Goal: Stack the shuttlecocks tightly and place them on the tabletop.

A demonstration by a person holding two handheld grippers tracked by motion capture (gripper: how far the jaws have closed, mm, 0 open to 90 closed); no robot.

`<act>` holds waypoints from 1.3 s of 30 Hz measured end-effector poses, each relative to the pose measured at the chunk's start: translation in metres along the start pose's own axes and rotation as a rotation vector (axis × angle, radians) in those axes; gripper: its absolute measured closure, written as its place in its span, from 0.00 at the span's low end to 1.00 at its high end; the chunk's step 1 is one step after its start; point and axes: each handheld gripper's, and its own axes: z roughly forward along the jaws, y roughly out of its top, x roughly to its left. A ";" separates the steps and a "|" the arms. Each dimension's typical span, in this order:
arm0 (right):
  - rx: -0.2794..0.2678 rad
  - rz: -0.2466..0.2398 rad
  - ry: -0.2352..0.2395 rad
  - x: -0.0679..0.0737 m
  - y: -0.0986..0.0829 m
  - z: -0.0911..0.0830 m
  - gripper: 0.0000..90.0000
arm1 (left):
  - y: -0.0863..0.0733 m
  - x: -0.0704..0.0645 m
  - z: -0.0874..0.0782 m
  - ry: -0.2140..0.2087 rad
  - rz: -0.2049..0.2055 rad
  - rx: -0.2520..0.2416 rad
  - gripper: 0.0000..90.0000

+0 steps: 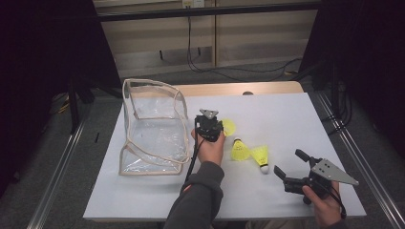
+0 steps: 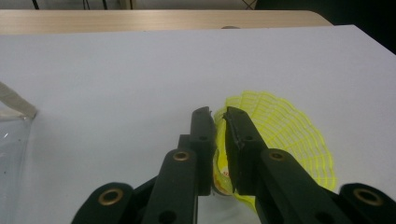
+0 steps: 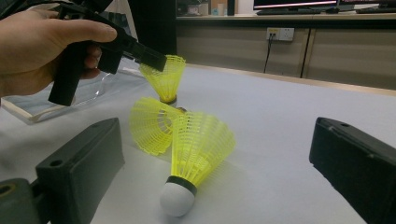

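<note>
Right gripper view: the right gripper is held low over the white table, jaws spread wide with nothing between them — released, apparently kept waiting for its turn. Just ahead, two yellow shuttlecocks are lying on their sides, touching: the white-capped shuttlecock nearest, the second shuttlecock behind it with its skirt toward the camera. Farther off, a third shuttlecock is pinched by its skirt rim in the left gripper, cork hanging down close to the table; whether the cork touches cannot be told. In the left gripper view the jaws are seen clenched on the netted skirt edge, the thin mesh being the easiest part to grip. In the high view, the left gripper is seen mid-table with the held shuttlecock at its right, and the clear bag standing open just to its left — probably placed there so the shuttlecocks can be dropped in. The right gripper is kept near the table's front right, apart from the pair. Judged step: first shuttlecock picked, carry to the bag not yet done.
</note>
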 end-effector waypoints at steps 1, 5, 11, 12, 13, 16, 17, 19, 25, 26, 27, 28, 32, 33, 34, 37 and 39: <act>-0.003 0.002 -0.001 0.000 0.000 0.000 0.02 | 0.001 0.000 0.000 -0.002 0.000 -0.002 0.91; 0.000 0.001 -0.001 0.000 0.000 0.000 0.02 | 0.003 -0.001 0.001 -0.006 0.009 -0.007 0.92; 0.002 -0.001 0.001 0.000 0.000 0.000 0.02 | 0.004 -0.002 0.002 -0.016 0.020 0.002 0.95; 0.001 0.001 0.000 0.000 0.000 0.000 0.02 | 0.004 -0.002 0.003 -0.019 0.016 0.003 0.96; 0.002 0.003 -0.001 -0.001 0.000 0.000 0.03 | 0.004 -0.002 0.003 -0.022 0.020 -0.002 0.96; 0.003 0.005 -0.002 -0.001 0.000 0.000 0.02 | 0.004 -0.004 0.004 -0.026 0.019 -0.002 0.96; 0.003 0.005 -0.002 -0.001 0.000 0.000 0.02 | 0.003 -0.005 0.004 -0.028 0.023 -0.005 0.96; 0.002 0.002 -0.002 -0.001 0.000 0.000 0.02 | 0.003 -0.005 0.004 -0.032 0.025 -0.001 0.96; 0.004 0.002 0.002 0.000 0.000 0.000 0.03 | 0.003 -0.002 0.004 -0.030 0.025 -0.001 0.97; 0.005 0.002 0.003 0.000 0.000 0.000 0.02 | 0.003 -0.001 0.004 -0.031 0.025 0.002 0.98; 0.005 0.000 0.002 0.000 0.000 0.000 0.03 | 0.003 -0.001 0.004 -0.030 0.022 0.006 0.98; 0.004 0.002 0.003 0.000 0.000 0.000 0.03 | 0.003 0.000 0.004 -0.029 0.020 0.003 0.98; 0.003 0.001 -0.002 -0.001 0.000 0.000 0.03 | 0.004 0.001 0.003 -0.029 0.012 0.008 0.98; 0.003 0.001 -0.002 -0.001 0.000 0.000 0.03 | 0.004 0.002 0.002 -0.030 0.016 0.010 0.98; 0.003 0.000 -0.003 -0.001 0.000 0.000 0.02 | 0.005 0.003 0.002 -0.029 0.012 0.007 0.98; 0.004 -0.001 0.001 0.000 0.000 0.000 0.03 | 0.006 0.006 -0.002 -0.020 0.016 0.013 0.98; 0.004 0.000 0.003 0.000 0.000 0.000 0.03 | 0.006 0.007 -0.002 -0.020 0.016 0.017 0.98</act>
